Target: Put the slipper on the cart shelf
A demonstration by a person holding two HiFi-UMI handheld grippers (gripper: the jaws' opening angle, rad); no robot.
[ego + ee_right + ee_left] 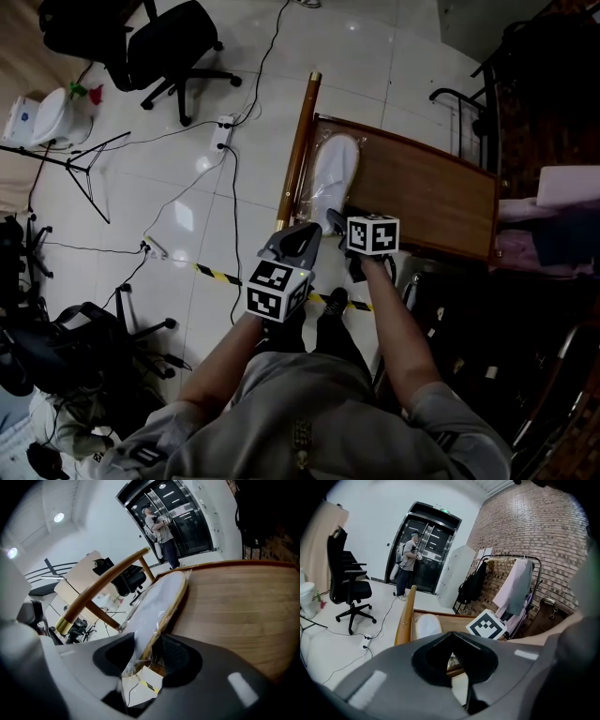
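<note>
A white slipper (335,169) in clear plastic lies flat on the left side of the wooden cart shelf (427,202), toe pointing away from me. My right gripper (336,223) is at the slipper's heel. In the right gripper view the slipper (157,597) runs back between the parted jaws of that gripper (140,653). The heel sits loosely in the gap and I see no pad pressing on it. My left gripper (302,232) hovers just left of the shelf's near corner, jaws together and empty. The left gripper view shows the slipper (426,625) beyond its closed tips (452,639).
A round wooden handle post (298,141) runs along the shelf's left edge. Cables, a power strip (223,131) and yellow-black tape (220,275) lie on the white floor. An office chair (178,47) stands at the far left. A clothes rack (511,588) is behind the cart, and a person (410,559) stands at the glass doors.
</note>
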